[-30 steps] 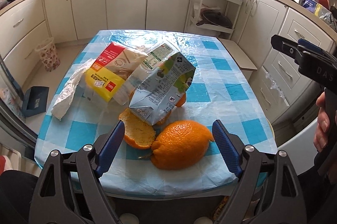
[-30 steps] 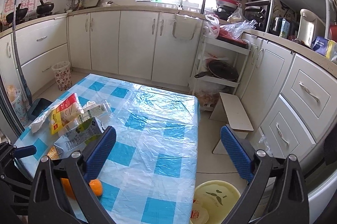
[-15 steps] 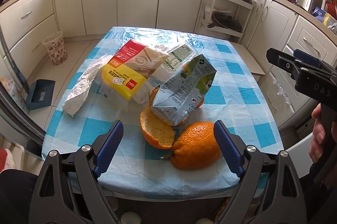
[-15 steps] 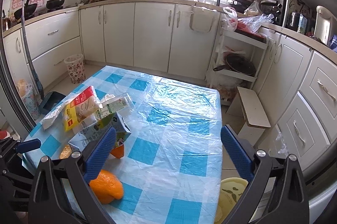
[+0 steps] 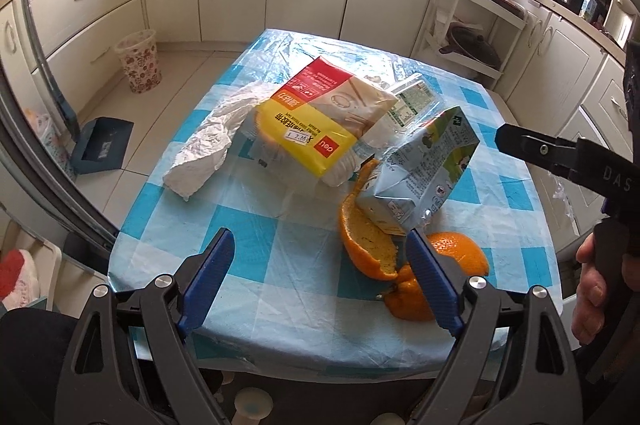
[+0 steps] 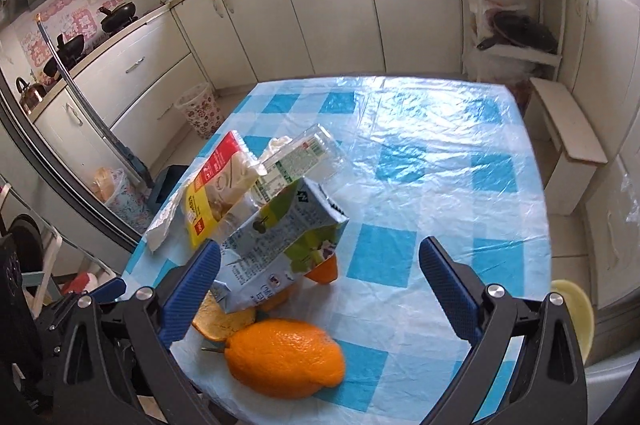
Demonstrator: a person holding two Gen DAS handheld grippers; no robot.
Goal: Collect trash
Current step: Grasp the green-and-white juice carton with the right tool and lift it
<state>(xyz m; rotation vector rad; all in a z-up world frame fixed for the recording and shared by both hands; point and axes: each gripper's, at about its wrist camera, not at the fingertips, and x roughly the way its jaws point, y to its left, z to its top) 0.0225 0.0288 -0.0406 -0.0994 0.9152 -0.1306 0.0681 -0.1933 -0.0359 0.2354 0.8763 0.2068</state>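
Left wrist view: the left gripper (image 5: pixel 316 265) is spread wide and holds nothing, poised over the near edge of the table (image 5: pixel 256 329). Only this view shows the dustpan (image 5: pixel 102 145) on the floor and the person's right hand (image 5: pixel 596 289) on the other tool's handle. Right wrist view: the right gripper (image 6: pixel 320 281) is likewise wide open and empty, tilted down over the trash; only here does the yellow bin (image 6: pixel 576 313) appear, beside the table's right edge.

Items on the blue-checked tablecloth (image 6: pixel 432 161), clustered at the near left: one crushed drink carton (image 6: pixel 280 241) leaning over orange peel, one yellow-and-red packet (image 5: pixel 320 113), one clear plastic tray (image 6: pixel 308 153), one crumpled white wrapper (image 5: pixel 212 145), one whole-looking orange (image 6: pixel 284 357), and one cupped orange peel (image 5: pixel 368 245). One patterned wastebasket (image 5: pixel 140 61) stands by the cabinets.
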